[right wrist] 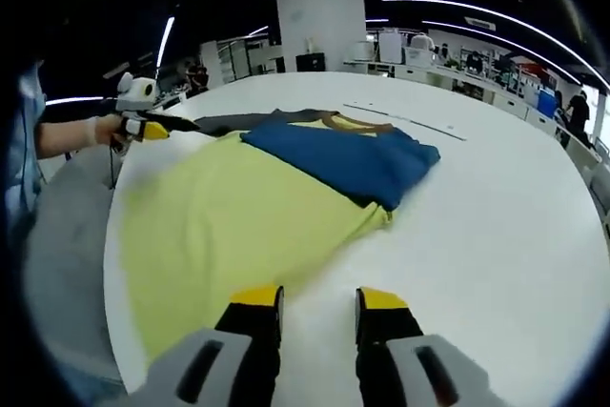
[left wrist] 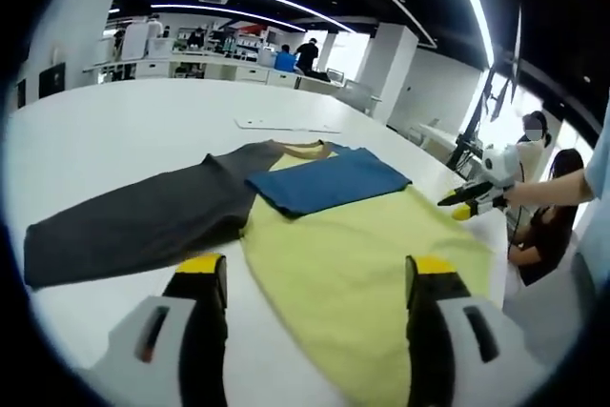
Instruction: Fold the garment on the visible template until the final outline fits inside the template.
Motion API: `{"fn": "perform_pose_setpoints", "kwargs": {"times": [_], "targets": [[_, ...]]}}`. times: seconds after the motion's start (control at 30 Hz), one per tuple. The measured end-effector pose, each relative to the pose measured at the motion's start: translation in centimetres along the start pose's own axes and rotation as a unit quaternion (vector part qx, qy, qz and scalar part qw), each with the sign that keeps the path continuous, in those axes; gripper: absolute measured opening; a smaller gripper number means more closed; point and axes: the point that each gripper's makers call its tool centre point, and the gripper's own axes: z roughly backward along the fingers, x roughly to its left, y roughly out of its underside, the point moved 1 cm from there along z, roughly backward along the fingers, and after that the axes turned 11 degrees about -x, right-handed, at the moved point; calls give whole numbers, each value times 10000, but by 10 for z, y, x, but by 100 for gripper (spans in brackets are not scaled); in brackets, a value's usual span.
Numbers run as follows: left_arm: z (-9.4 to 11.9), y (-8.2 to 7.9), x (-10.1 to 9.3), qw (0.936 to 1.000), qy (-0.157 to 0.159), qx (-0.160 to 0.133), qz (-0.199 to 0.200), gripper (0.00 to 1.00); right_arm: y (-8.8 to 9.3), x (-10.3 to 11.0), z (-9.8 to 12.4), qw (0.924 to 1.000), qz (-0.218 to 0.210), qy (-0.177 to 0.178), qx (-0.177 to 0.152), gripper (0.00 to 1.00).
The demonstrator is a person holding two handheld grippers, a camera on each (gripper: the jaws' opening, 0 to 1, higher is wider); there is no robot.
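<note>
Left gripper view shows the shirt (left wrist: 362,264) lying flat on the white table (left wrist: 114,131): a yellow body, a gray sleeve (left wrist: 133,221) spread out, a blue sleeve (left wrist: 329,181) folded over the chest. The left gripper (left wrist: 319,283) hangs above the hem, fingers wide apart and empty. The right gripper (right wrist: 319,304) has a smaller gap, empty too. I think the gray sleeve goes next: pinch its far end, lift it low, lay it flat across.

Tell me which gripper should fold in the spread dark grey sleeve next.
Left, likely. The dark grey sleeve lies spread just ahead of the open left gripper. The right gripper sits across the yellow shirt body, nearer the already folded blue sleeve.
</note>
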Motion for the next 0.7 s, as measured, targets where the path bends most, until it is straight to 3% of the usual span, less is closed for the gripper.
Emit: {"fn": "perform_pose_setpoints", "kwargs": {"times": [0.17,0.27,0.5,0.7], "targets": [[0,1,0,10000,-11,-6,7,73,1,12,-3,9982,-560,-195,32,5],[1,2,1,10000,-15,9,11,73,2,18,-6,9946,-995,-289,-11,1],[1,4,1,10000,-18,31,34,72,1,19,-11,9863,-1613,-323,-129,5],[2,5,2,10000,-40,41,69,71,0,22,-15,9849,-1685,-348,-174,4]]}}
